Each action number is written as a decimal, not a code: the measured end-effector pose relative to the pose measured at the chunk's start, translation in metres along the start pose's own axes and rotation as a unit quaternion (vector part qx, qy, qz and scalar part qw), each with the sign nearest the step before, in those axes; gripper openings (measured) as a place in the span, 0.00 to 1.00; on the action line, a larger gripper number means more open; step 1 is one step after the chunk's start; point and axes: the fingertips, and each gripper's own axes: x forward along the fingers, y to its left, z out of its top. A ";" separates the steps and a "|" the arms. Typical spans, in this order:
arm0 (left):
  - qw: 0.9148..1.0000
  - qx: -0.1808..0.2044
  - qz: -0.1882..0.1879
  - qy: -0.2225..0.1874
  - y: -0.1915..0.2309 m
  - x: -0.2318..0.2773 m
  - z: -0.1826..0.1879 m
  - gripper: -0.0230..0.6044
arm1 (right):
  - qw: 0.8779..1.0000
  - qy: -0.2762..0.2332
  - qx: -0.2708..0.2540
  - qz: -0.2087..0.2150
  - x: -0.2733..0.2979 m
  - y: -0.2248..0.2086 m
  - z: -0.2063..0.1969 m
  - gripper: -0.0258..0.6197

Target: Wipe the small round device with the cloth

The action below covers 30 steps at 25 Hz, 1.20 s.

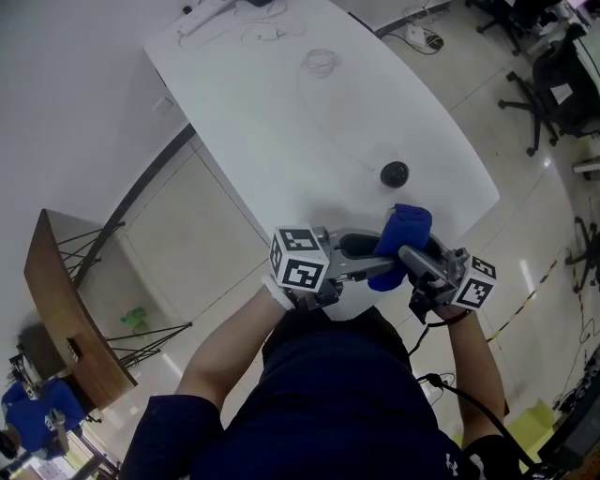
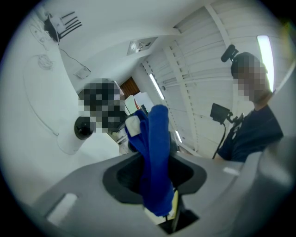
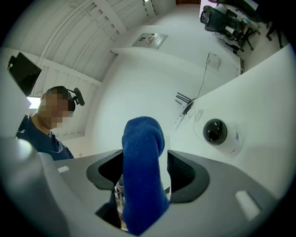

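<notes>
One small round device (image 1: 395, 173), a black dome on a white base, sat at the near end of the white table (image 1: 281, 122), not far from its rounded near edge, with bare tabletop all round it. Just nearer than it, above that edge, hung the blue cloth (image 1: 401, 234), folded into a thick upright wad and not touching the device.

The left gripper (image 1: 377, 268) reached in from the left with its jaws drawn in on the cloth's lower part, so I took that one to be carrying it. The right gripper (image 1: 412, 257) reached in from the right with its jaws wide apart. The cloth rose between them, but a gap showed on one side and they did not pinch it. To me the hold looked meant to leave a padded end free for rubbing the dome.

Room was good. The nearest clutter, a coil of white cable (image 1: 320, 63) and a power strip (image 1: 214, 13), lay at the far end, well apart. The table's right edge ran near the device, so a hard sideways wipe might have pushed it towards the drop. Office chairs (image 1: 553, 80) stood well off to the right.
</notes>
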 end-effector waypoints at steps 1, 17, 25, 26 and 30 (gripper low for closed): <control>1.000 0.002 0.005 -0.010 -0.001 -0.002 0.004 0.27 | 1.000 -0.012 -0.003 -0.006 -0.003 -0.001 0.004 0.50; 0.980 -0.023 0.198 -0.023 0.121 -0.004 0.055 0.26 | 0.979 -0.160 0.031 -0.120 -0.075 -0.054 0.042 0.47; 0.970 -0.089 0.211 -0.076 0.142 -0.040 0.052 0.26 | 0.980 -0.157 0.033 -0.119 -0.076 -0.057 0.035 0.45; 0.969 -0.094 0.216 -0.077 0.145 -0.045 0.046 0.26 | 0.980 -0.154 0.030 -0.121 -0.077 -0.056 0.032 0.45; 0.963 -0.125 0.233 -0.060 0.167 -0.053 0.021 0.26 | 0.980 -0.147 0.038 -0.129 -0.072 -0.052 0.022 0.44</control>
